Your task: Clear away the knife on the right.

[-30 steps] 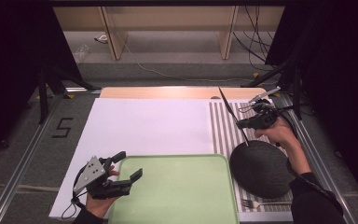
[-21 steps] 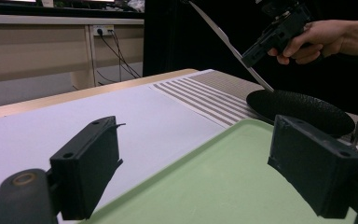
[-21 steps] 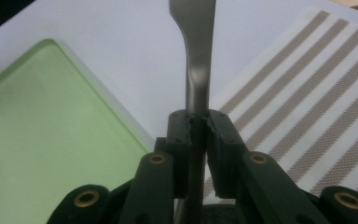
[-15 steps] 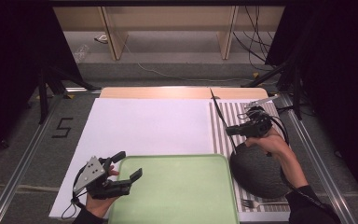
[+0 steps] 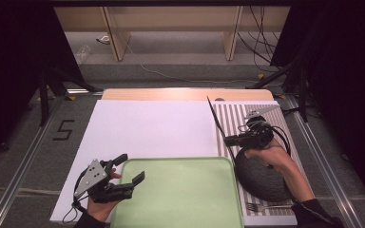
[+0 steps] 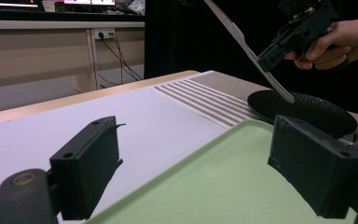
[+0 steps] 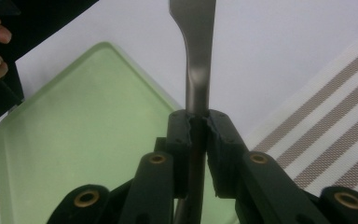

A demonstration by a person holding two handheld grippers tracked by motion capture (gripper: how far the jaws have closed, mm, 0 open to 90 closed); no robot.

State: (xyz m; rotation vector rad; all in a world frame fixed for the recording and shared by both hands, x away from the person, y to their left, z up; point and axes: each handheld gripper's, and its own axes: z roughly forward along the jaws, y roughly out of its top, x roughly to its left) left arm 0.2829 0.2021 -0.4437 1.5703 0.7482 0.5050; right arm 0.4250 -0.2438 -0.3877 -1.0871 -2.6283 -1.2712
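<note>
Each claw is black with two thick, blocky jaws and small brass rings at the joints. The left claw (image 5: pixel 126 176) has a grey three-cornered plate on top. Dark sleeves cover both arms.

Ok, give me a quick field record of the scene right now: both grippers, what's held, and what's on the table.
right gripper: shut on the knife, lifted above the striped placemat
knife: metal, clamped at the handle, blade pointing up and away from the person
left gripper: open, holding nothing, jaws astride the left edge of the green tray
green tray: nothing on it, at the near edge of the white mat
black plate: on the striped placemat, below the right hand
fork: on the placemat, near side of the plate
</note>
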